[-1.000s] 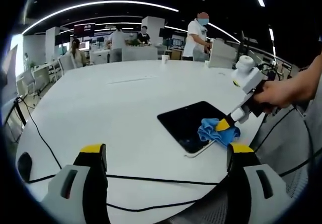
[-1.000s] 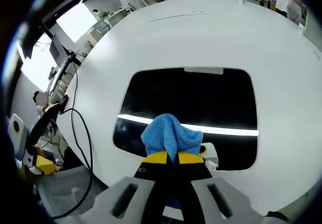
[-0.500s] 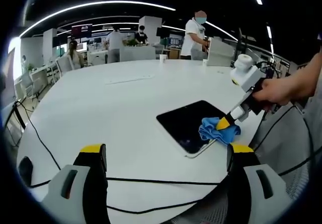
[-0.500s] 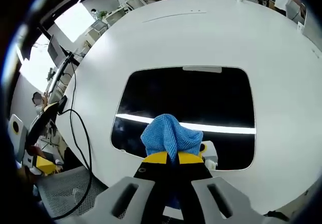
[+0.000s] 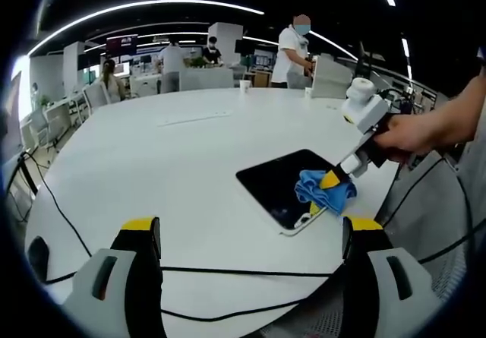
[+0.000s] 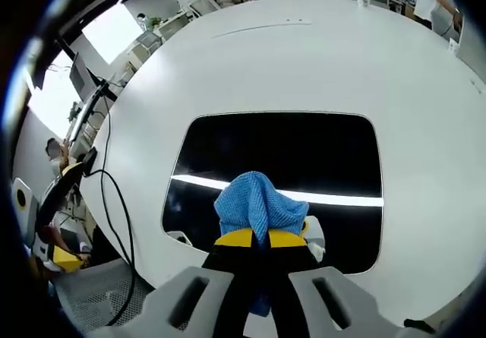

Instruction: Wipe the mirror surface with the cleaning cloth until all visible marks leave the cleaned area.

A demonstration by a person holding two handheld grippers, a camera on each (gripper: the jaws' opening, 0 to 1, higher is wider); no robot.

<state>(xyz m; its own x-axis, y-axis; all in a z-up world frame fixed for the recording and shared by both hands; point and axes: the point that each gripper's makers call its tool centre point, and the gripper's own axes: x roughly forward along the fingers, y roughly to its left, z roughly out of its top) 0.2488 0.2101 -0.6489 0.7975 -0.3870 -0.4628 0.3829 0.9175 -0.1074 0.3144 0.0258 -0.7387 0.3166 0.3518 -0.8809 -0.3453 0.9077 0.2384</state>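
Note:
A dark rectangular mirror lies flat on the white round table. My right gripper is shut on a bunched blue cleaning cloth, pressing it on the mirror's near edge. From the left gripper view, that right gripper comes in from the right, held by a person's hand, with the blue cleaning cloth at the mirror's near right corner. My left gripper hangs open above the table's near edge, with nothing between its yellow-tipped fingers.
A black cable runs across the table's near edge, another cable drops off the table's side. A white cup stands at the far side. People and desks fill the office behind. A mesh chair stands at the right.
The right gripper has pushed the cloth a little further onto the mirror, away from its near edge. The left gripper has stayed put.

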